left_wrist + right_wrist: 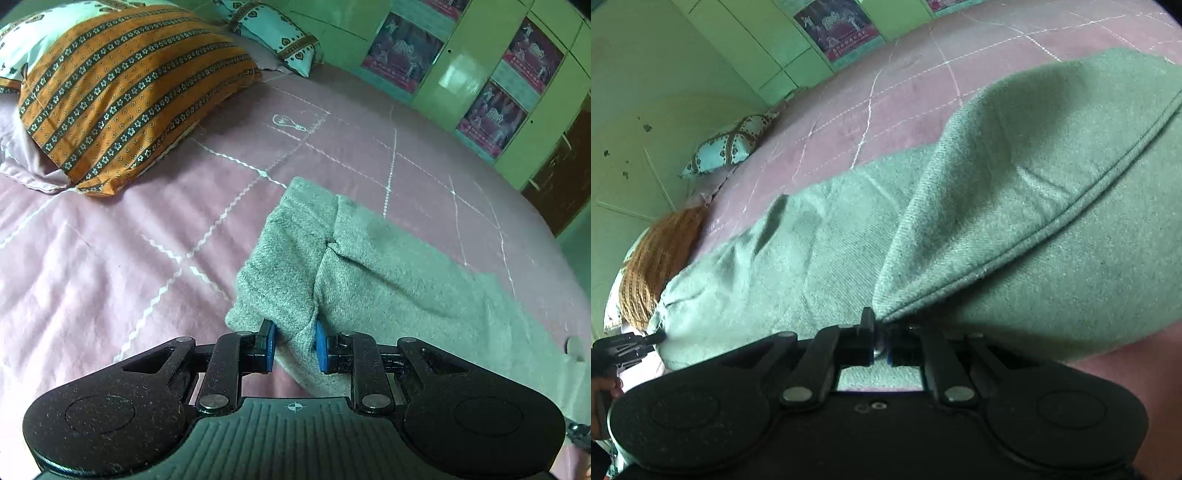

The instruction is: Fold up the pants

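Grey-green pants (373,258) lie across a pink bedsheet (110,266). In the left wrist view my left gripper (294,345) is shut on the hem end of the stacked legs, its blue pads (270,341) pressing a bunch of cloth between them. In the right wrist view the pants (997,192) fill the frame, with a seamed fold raised in front. My right gripper (881,341) is shut on the edge of that fold at the wider end. The left gripper (631,347) shows at the far left edge, pinching the other end.
An orange striped pillow (125,88) and a pale heart-print pillow (273,33) lie at the head of the bed. Green wardrobe doors (476,74) with posters stand beyond the bed. A person's hand (600,402) shows at the left edge.
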`<state>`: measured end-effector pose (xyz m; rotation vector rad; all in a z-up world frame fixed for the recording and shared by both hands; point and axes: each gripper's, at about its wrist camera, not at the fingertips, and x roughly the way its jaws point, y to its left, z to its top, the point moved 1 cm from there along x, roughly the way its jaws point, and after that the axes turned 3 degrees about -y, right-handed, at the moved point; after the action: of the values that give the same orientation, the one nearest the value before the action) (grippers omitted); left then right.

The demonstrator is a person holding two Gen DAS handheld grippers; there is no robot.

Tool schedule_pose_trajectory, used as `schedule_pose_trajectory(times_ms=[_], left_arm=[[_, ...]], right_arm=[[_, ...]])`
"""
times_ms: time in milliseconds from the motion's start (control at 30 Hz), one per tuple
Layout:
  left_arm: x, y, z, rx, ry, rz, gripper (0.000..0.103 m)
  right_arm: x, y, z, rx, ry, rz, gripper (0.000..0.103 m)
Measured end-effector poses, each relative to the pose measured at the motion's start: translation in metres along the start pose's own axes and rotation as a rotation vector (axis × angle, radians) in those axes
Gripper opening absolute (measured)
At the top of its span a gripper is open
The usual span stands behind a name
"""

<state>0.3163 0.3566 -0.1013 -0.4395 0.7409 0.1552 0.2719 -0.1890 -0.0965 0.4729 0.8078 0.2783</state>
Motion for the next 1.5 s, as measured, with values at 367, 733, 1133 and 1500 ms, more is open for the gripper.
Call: schedule_pose_trajectory(times_ms=[367,733,1133,1500], left_arm=[[-0.023,-0.018,-0.001,0.025,-0.052,0.134,0.06],[-0.05,-0.128,-0.074,0.17,-0.156,0.085,0.068],[-0.016,-0.196,-0.131,0.396,-0.068,0.186,0.089],[-0.016,-0.19,-0.121,0.391,-0.004,0.126,0.09]], right_arm=[[-0.005,-0.006,0.008,0.054,-0.025,0.033,0.012],[-0.073,-0.081,0.02,0.239,-0.238,-0.024,0.012],[-0.035,-0.169,0.067,0.464,-0.282,-0.081,0.011],[-0.085,-0.138,0.07,0.273,-0.38,-0.117,0.0]])
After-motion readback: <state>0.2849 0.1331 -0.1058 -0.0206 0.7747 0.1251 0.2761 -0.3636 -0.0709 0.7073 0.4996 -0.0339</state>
